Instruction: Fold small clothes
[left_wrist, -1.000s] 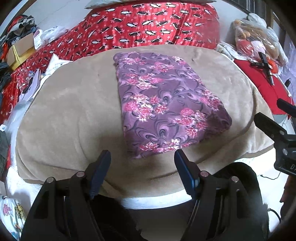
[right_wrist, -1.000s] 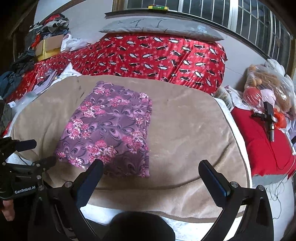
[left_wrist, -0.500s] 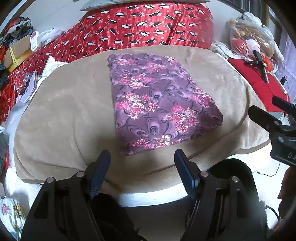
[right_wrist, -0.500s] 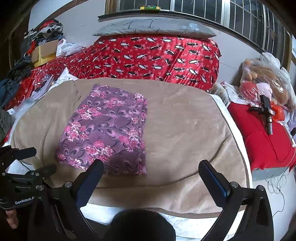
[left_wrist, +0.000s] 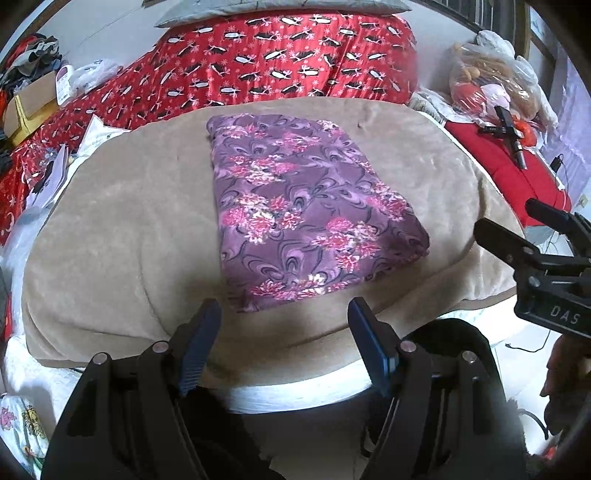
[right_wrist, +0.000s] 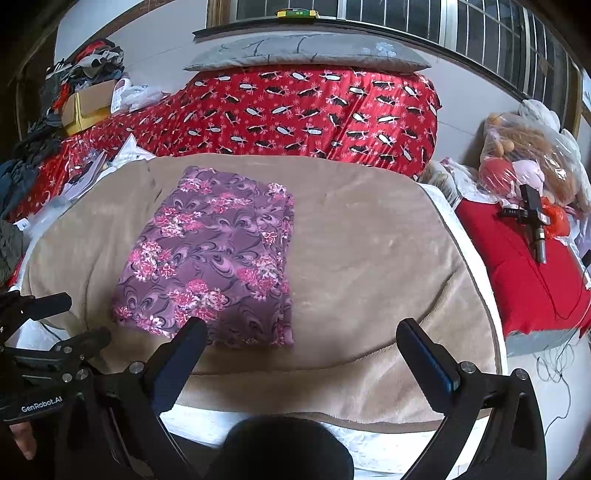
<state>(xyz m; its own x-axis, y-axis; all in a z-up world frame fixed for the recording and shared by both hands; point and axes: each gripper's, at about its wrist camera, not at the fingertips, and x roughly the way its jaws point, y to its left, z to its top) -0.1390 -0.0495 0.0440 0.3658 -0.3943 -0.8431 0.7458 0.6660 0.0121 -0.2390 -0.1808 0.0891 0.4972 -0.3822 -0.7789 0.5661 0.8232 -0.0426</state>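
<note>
Nearest, the left gripper (left_wrist: 284, 314) and right gripper (right_wrist: 301, 338) both hover with fingers spread and holding nothing at the near edge of the tan blanket (right_wrist: 369, 251), where the folded purple floral garment (left_wrist: 295, 206) lies flat left of centre, the red patterned quilt (right_wrist: 314, 107) beyond.

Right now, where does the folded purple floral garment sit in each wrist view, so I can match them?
Left wrist: folded purple floral garment lies centre frame on the tan blanket, beyond the open jaws.
Right wrist: the garment lies left of centre, above the left finger.
Shared landmark: the red patterned quilt behind the blanket.
</note>
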